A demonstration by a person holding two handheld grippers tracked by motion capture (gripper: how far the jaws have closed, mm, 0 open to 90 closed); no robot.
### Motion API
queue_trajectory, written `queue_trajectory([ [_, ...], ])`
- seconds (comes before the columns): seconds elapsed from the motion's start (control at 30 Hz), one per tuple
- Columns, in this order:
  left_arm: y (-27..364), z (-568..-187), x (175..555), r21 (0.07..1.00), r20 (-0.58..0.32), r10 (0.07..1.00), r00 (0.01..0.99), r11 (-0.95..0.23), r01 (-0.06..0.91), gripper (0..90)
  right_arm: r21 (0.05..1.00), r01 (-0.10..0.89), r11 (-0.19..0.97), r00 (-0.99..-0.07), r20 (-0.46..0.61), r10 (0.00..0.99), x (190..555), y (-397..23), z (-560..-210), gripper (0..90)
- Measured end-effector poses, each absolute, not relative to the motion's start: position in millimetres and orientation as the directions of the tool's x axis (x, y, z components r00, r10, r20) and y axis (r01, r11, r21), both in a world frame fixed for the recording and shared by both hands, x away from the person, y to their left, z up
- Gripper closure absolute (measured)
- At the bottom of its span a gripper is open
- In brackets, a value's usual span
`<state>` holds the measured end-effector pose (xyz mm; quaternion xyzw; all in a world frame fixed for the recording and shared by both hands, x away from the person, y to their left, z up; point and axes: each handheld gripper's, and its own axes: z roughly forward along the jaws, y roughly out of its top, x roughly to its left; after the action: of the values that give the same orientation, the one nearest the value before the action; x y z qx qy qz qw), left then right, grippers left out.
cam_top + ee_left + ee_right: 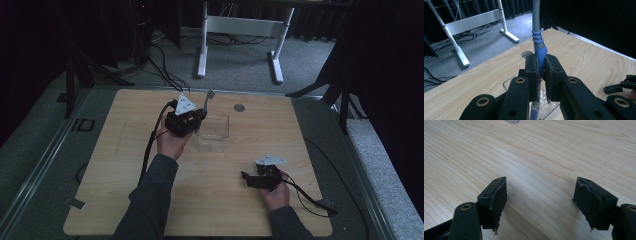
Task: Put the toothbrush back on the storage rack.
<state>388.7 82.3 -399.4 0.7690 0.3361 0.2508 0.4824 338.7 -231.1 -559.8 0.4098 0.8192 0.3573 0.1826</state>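
High view: the left claw (192,120) grips a fork (207,101) whose long axis rises up and away from it, tines topmost, just beside a clear container (214,133) on the tabletop (125,170). The right claw (246,176) rests well apart.

Left claw view: jaws clamp the fork's blue handle (540,48).

Right claw view: jaws wide, nothing between them.

A light wooden tabletop (125,165) with rounded corners is sitting on grey carpet (240,65). A round grey grommet (239,107) is lying near its far edge. Beyond, a white metal desk frame (240,27) is standing among black cables (165,70).
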Motion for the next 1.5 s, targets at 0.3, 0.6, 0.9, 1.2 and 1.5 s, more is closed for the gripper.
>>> queue_trajectory([
  [0.3, 78, -402, 393, 0.907, 0.039, 0.755, 0.655, -0.301, 0.293, 81.6, 0.735, 0.541, 0.408, -0.598, -0.005, 0.802, 339, -231, -560, 26.6],
  [0.6, 75, -402, 397, 0.906, 0.013, 0.744, 0.668, -0.292, 0.307, 81.6, 0.735, 0.541, 0.409, -0.598, -0.005, 0.801, 339, -231, -560, 26.5],
  [0.9, 66, -402, 401, 0.902, 0.01, 0.738, 0.674, -0.298, 0.312, 81.6, 0.735, 0.541, 0.408, -0.598, -0.004, 0.801, 339, -231, -560, 26.6],
  [1.2, 63, -406, 406, 0.888, 0.033, 0.739, 0.672, -0.33, 0.319, 81.6, 0.735, 0.542, 0.409, -0.598, -0.005, 0.802, 339, -231, -560, 26.6],
  [1.5, 58, -410, 412, 0.875, 0.054, 0.732, 0.679, -0.362, 0.321, 81.5, 0.735, 0.541, 0.409, -0.598, -0.005, 0.801, 339, -231, -560, 26.6],
])
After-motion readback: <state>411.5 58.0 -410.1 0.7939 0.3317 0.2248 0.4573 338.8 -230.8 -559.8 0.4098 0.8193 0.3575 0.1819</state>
